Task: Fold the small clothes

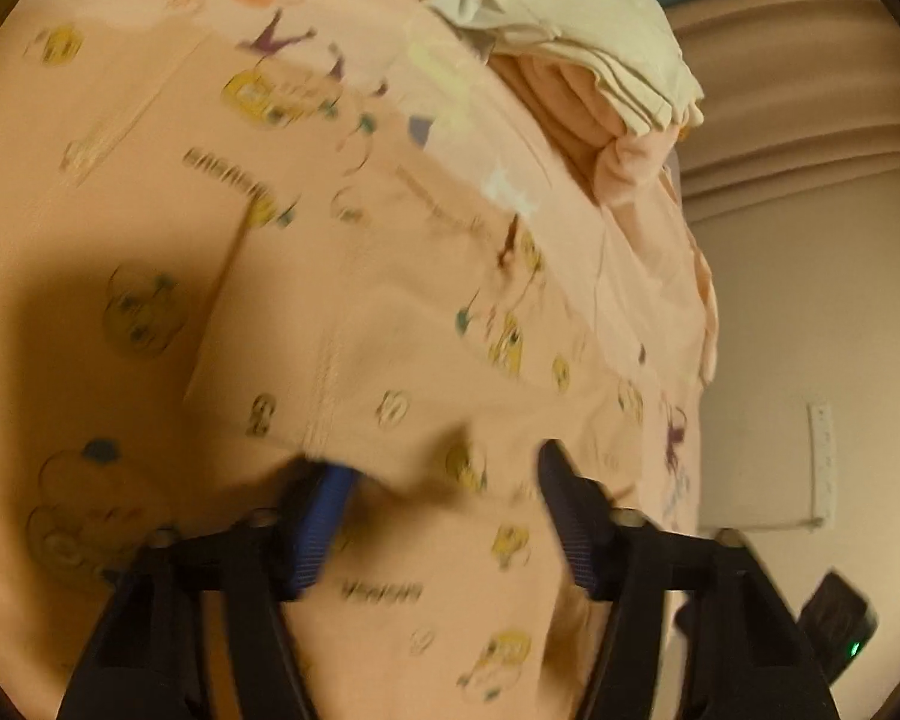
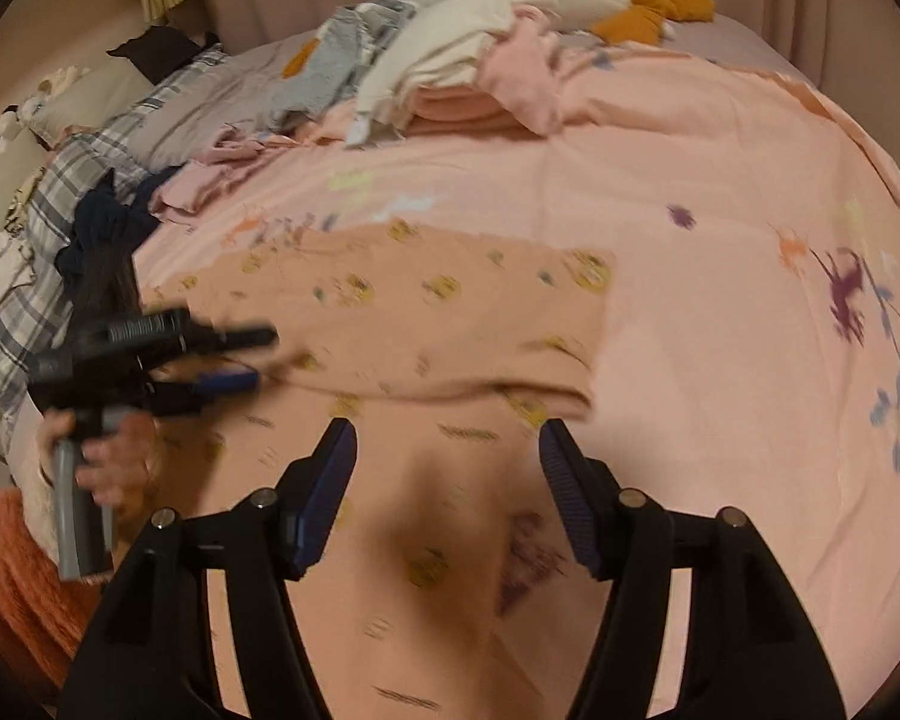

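Note:
A small peach garment (image 2: 426, 312) with yellow cartoon prints lies partly folded on the pink bed sheet (image 2: 720, 360); it also fills the left wrist view (image 1: 360, 312). My left gripper (image 1: 444, 474) is open, its fingers straddling the garment's near edge, the left fingertip under a fold. It shows in the right wrist view (image 2: 258, 360) at the garment's left edge, jaws apart. My right gripper (image 2: 447, 438) is open and empty, just in front of the garment's near folded edge.
A pile of clothes (image 2: 462, 60), cream, pink, grey and orange, lies at the far side of the bed; it also appears in the left wrist view (image 1: 570, 48). A plaid blanket (image 2: 60, 192) and dark clothing (image 2: 102, 222) lie left. The bed edge and wall (image 1: 810, 300) are right.

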`<state>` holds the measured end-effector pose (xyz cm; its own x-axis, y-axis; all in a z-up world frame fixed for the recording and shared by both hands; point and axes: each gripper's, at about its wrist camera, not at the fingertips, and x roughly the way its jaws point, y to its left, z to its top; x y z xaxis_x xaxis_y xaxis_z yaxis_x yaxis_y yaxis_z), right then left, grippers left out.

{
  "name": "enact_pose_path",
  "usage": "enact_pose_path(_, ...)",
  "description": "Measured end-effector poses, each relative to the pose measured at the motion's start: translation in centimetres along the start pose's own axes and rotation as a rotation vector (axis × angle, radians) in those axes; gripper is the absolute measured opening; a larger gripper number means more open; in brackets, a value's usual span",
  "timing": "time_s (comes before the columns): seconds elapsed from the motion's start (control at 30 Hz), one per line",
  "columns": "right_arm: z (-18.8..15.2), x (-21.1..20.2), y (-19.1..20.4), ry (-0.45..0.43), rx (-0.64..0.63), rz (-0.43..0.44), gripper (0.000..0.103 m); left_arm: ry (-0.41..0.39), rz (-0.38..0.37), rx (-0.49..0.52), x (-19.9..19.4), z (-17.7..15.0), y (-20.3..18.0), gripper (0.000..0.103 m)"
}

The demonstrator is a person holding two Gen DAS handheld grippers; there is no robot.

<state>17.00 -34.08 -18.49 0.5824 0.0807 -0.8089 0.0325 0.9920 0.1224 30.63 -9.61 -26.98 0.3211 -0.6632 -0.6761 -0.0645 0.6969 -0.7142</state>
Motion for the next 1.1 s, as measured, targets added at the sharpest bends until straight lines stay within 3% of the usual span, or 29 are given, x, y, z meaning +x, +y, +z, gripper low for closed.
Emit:
enact_pose_path(0.1,-0.1,1.0,-1.2,-0.007,0.030,-0.048,0.063,-0.068,0.159,0.055,0.6,0.8,-0.9,0.013)
enact_pose_path(0.17,-0.2,2.0,-1.9,-0.010,0.050,-0.093,0.064,-0.147,0.256,0.102,0.5,1.0,-1.5,0.011)
enact_pose_path(0.27,0.0,5.0,-2.3,0.037,0.071,-0.093,0.063,-0.260,0.274,0.110,-1.5,1.6,-1.5,0.011)
enact_pose_path(0.33,0.4,6.9,-2.0,0.046,0.062,-0.095,0.056,-0.309,0.321,0.135,-2.6,2.0,-1.7,0.010)
enact_pose_path(0.37,0.7,7.7,-1.9,0.046,0.075,-0.091,0.036,-0.343,0.351,0.151,-3.4,2.3,-1.7,0.010)
enact_pose_path(0.4,0.9,8.3,-1.9,0.066,0.107,-0.066,0.009,-0.369,0.373,0.158,-4.0,2.5,-1.5,0.009)
enact_pose_path(0.43,1.0,8.7,-1.8,0.078,0.136,-0.024,0.003,-0.398,0.392,0.165,-4.9,2.8,-1.2,0.009)
enact_pose_path(0.5,0.9,8.2,-1.2,0.021,0.145,0.022,0.005,-0.422,0.393,0.173,-6.4,3.2,-0.2,0.009)
enact_pose_path(0.6,0.3,9.3,-0.6,0.069,0.106,-0.093,0.005,-0.402,0.405,0.144,-6.7,3.9,1.4,0.009)
enact_pose_path(0.77,-1.1,8.5,-1.5,0.051,0.158,-0.058,0.004,-0.366,0.414,0.119,-8.2,2.5,3.9,0.009)
enact_pose_path(0.93,-1.7,7.8,-0.3,0.093,0.079,-0.114,0.005,-0.370,0.466,0.169,-10.6,1.4,4.4,0.013)
enact_pose_path(1.03,-1.3,7.0,-0.5,0.126,0.102,-0.122,0.008,-0.397,0.576,0.145,-12.2,2.1,4.7,0.014)
enact_pose_path(1.1,-0.9,5.9,-0.3,0.128,0.105,-0.099,0.009,-0.421,0.562,0.124,-13.6,2.2,4.8,0.021)
